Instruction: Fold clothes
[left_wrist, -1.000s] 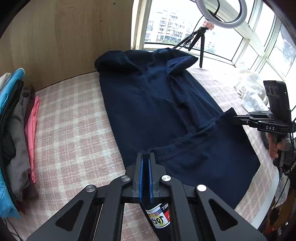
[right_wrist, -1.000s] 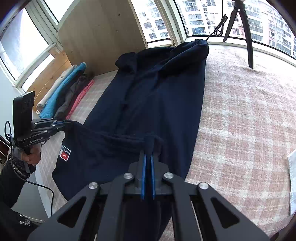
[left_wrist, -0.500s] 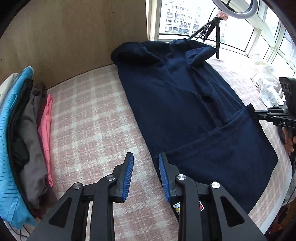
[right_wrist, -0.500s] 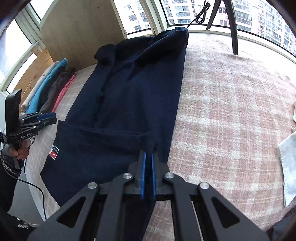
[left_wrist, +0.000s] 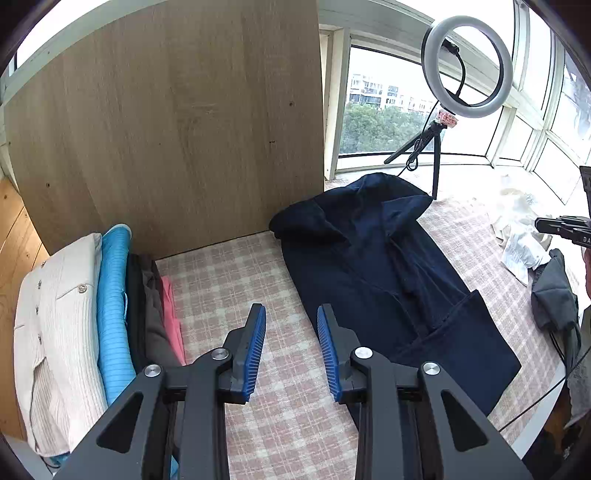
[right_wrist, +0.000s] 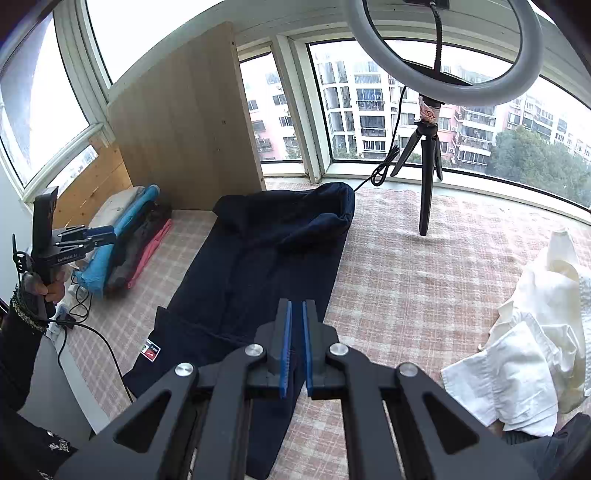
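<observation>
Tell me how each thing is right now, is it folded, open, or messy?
navy garment: flat on the checked cloth, hem folded up, not gripped.
left gripper: jaws wide open, empty.
right gripper: jaws slightly apart, holding nothing.
clothes stack: folded, by the wooden board.
white shirt: crumpled, unfolded.
ring light: upright on its tripod; lit or not, can't tell.

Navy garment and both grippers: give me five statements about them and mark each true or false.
1. The left gripper is open and holds nothing. True.
2. The navy garment lies on the checked cloth. True.
3. The right gripper grips the garment's hem. False: a narrow gap shows between its pads, with no fabric in it.
4. The white shirt lies folded on the stack of clothes. False: it sits crumpled on the garment's other side.
5. The ring light stands beyond the garment. True.
</observation>
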